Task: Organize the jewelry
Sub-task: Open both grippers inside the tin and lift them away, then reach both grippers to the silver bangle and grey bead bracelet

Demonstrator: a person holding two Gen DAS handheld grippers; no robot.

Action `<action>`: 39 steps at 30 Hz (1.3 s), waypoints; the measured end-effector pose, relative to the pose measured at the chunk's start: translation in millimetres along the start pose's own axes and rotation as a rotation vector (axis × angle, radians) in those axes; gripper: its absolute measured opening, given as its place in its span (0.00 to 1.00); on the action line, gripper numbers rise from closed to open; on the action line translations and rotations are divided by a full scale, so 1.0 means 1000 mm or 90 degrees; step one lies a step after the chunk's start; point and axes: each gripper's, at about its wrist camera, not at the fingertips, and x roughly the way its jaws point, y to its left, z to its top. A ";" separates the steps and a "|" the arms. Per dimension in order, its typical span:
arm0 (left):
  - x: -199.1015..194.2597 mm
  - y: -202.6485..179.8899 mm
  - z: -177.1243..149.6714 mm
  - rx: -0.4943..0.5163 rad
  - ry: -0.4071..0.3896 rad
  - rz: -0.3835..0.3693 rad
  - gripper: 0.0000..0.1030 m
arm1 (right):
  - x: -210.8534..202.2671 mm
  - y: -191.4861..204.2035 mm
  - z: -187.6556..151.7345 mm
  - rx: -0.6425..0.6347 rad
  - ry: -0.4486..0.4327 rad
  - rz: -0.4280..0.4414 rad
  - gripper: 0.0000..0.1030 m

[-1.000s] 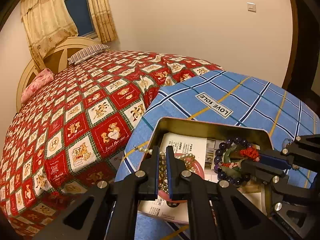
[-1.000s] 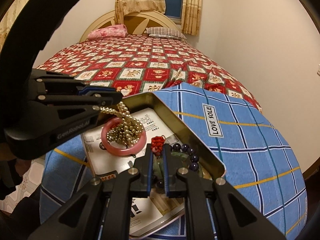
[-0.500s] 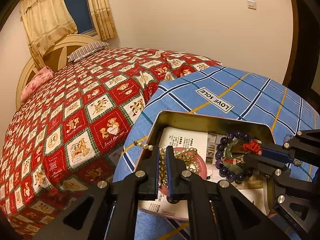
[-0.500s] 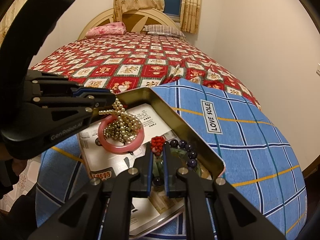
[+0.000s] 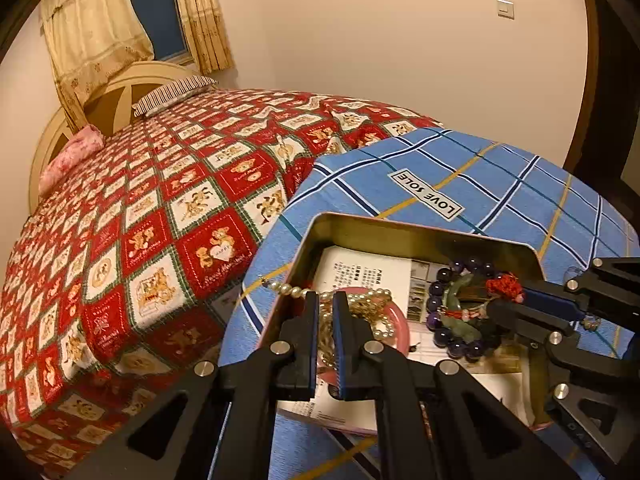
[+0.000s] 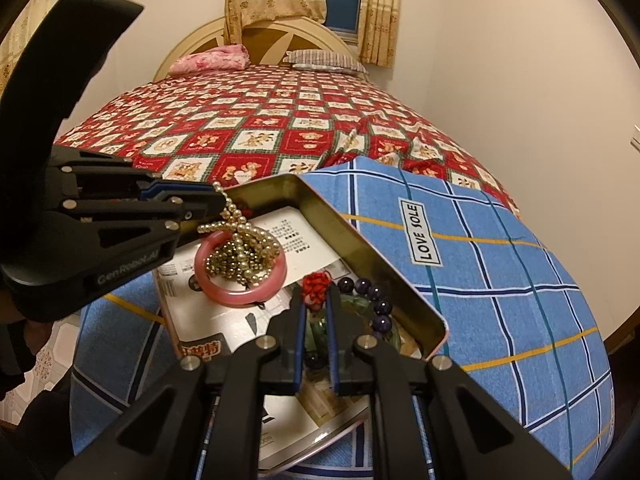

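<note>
An open metal tin (image 5: pixel 400 232) lies on a blue checked cloth (image 5: pixel 500 184). Inside it, on printed leaflets, a pink bangle (image 6: pixel 240 296) rings a heap of gold bead necklace (image 6: pixel 240 256). My left gripper (image 5: pixel 326 300) is shut on a strand of that necklace, which runs from its tips (image 6: pixel 218 200) down to the heap. One pearly end (image 5: pixel 284 289) hangs over the tin's left rim. A purple bead bracelet (image 5: pixel 436 308) circles a green jade pendant (image 5: pixel 460 284) with a red knot (image 6: pixel 316 286). My right gripper (image 6: pixel 316 300) is shut on the pendant at that knot.
The cloth carries a "LOVE SOLE" label (image 6: pixel 424 236) and covers a rounded surface beside a bed with a red patchwork quilt (image 5: pixel 160 220). Pillows (image 6: pixel 212 62) and a headboard lie at the far end. A plain wall stands to the right.
</note>
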 end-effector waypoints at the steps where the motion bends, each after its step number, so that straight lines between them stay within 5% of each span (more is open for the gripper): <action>1: -0.001 -0.001 0.000 0.000 0.002 -0.003 0.09 | 0.000 -0.001 0.000 0.001 0.000 -0.001 0.12; 2: -0.003 -0.003 0.000 0.001 0.001 -0.003 0.14 | 0.000 -0.001 -0.001 0.003 0.002 0.000 0.13; 4: -0.008 -0.006 0.000 0.001 -0.007 -0.005 0.55 | 0.000 -0.003 -0.003 0.006 0.005 -0.001 0.20; 6: -0.016 -0.008 0.000 -0.001 -0.027 0.007 0.75 | -0.002 -0.004 -0.004 0.009 0.003 -0.003 0.41; 8: -0.021 -0.009 0.001 0.000 -0.033 0.004 0.76 | -0.006 -0.004 -0.005 0.009 -0.005 -0.003 0.48; 26: -0.034 -0.038 -0.025 -0.015 0.010 -0.001 0.76 | -0.045 -0.030 -0.039 0.034 -0.006 -0.041 0.58; 39: -0.047 -0.111 -0.024 0.021 -0.025 -0.043 0.76 | -0.078 -0.148 -0.124 0.250 0.076 -0.191 0.59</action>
